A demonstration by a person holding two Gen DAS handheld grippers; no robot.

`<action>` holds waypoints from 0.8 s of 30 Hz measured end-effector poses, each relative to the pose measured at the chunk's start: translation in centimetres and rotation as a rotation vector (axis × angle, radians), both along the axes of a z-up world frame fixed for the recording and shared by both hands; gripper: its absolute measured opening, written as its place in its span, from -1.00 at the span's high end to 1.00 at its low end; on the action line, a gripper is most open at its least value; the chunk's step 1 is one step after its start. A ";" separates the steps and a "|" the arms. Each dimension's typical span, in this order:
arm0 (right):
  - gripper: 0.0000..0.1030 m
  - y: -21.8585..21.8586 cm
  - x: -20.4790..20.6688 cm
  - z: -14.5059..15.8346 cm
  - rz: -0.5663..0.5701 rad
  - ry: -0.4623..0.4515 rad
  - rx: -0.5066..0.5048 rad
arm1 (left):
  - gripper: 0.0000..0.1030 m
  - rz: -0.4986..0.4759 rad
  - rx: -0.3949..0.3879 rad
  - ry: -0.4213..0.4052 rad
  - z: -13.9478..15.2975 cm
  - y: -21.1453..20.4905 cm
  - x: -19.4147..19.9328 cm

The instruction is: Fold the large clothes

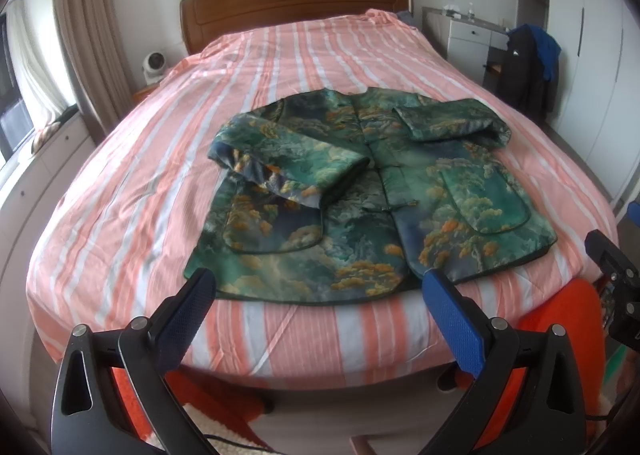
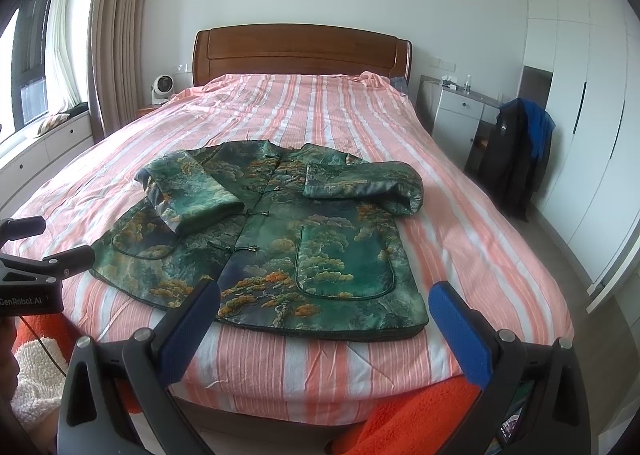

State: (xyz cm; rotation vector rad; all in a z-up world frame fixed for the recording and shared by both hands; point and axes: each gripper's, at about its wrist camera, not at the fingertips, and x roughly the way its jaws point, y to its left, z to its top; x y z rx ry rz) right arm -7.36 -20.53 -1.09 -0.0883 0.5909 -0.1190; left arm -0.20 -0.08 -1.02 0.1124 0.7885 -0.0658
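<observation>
A green jacket with orange tree print (image 1: 360,191) lies front up on the pink striped bed (image 1: 160,183); it also shows in the right wrist view (image 2: 288,239). Both sleeves are folded inward across the chest. My left gripper (image 1: 320,287) is open and empty, hovering at the foot of the bed just short of the jacket's hem. My right gripper (image 2: 324,299) is open and empty, also just before the hem, to the right of the left one. The left gripper's body (image 2: 36,271) shows at the left of the right wrist view.
A wooden headboard (image 2: 300,51) stands at the far end. A white desk (image 2: 460,115) and a chair draped with dark clothes (image 2: 516,159) stand right of the bed. White wardrobes (image 2: 580,115) line the right wall. An orange rug (image 2: 420,415) lies below the bed's foot.
</observation>
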 end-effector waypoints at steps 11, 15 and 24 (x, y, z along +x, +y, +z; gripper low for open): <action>-0.99 -0.1 -0.1 0.1 -0.007 -0.009 0.000 | -1.00 -0.001 -0.002 -0.003 0.1 -0.2 -0.1; -0.99 -0.4 -0.2 0.2 -0.023 -0.017 -0.009 | -0.99 -0.002 0.000 0.004 0.1 -0.6 -0.1; -0.99 -0.6 -0.2 0.4 -0.040 -0.024 -0.017 | -0.99 -0.002 -0.003 0.004 0.2 -0.9 -0.2</action>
